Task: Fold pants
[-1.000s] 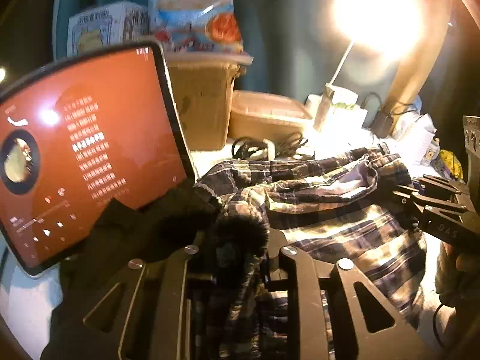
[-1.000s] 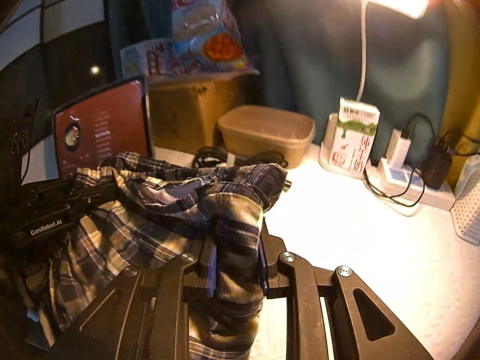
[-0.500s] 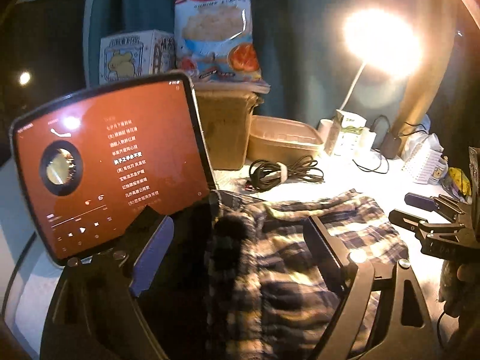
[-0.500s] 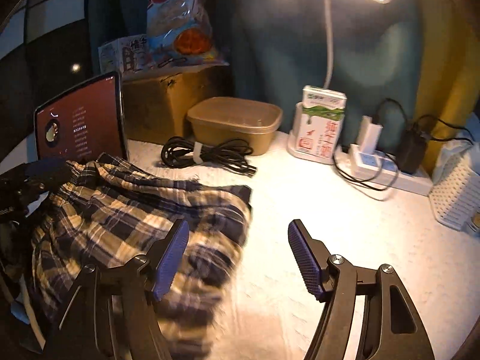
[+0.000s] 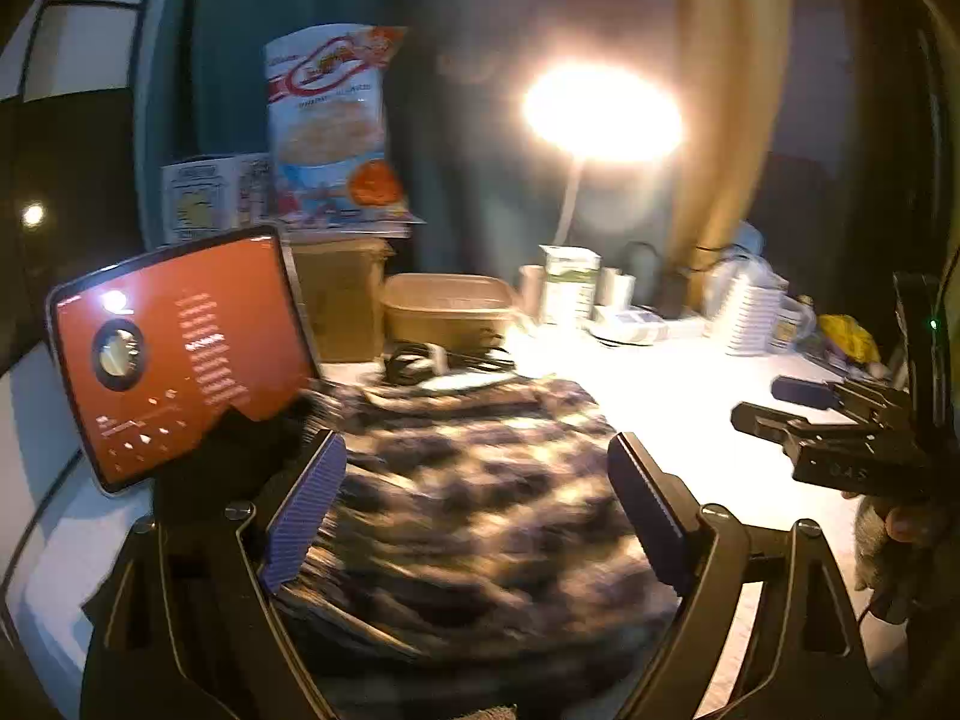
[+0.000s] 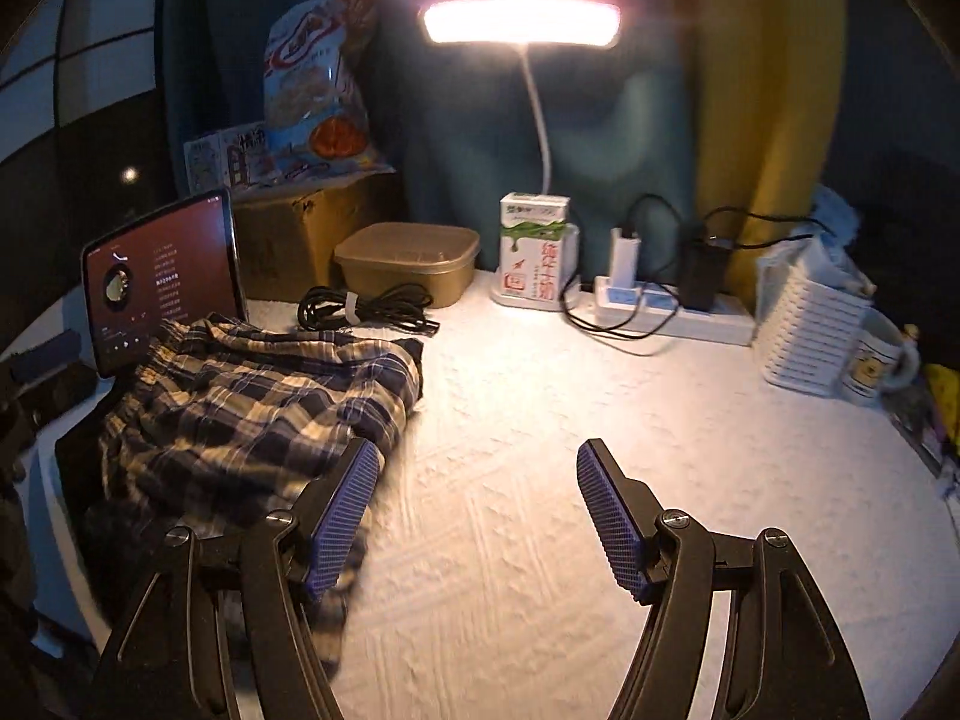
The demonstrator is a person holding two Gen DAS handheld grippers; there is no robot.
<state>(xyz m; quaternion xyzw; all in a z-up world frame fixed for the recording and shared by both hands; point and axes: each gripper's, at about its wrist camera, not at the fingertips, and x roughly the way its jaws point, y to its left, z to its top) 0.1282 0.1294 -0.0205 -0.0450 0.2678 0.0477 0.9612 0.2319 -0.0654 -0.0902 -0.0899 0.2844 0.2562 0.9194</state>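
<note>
Hovering left gripper [image 5: 474, 510] and right gripper [image 6: 477, 516], jaws wide, gripping nothing, plaid pants [image 6: 258, 414] below.

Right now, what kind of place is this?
Probably a home desk or bedroom corner: a lit desk lamp, a tablet playing music, a power strip with chargers, plaid pants on the table.

Only "0 4 5" can be read, on the right gripper [image 5: 798, 408]; writing on the carton [image 6: 534, 252] and tablet [image 6: 162, 282] is too blurry.
</note>
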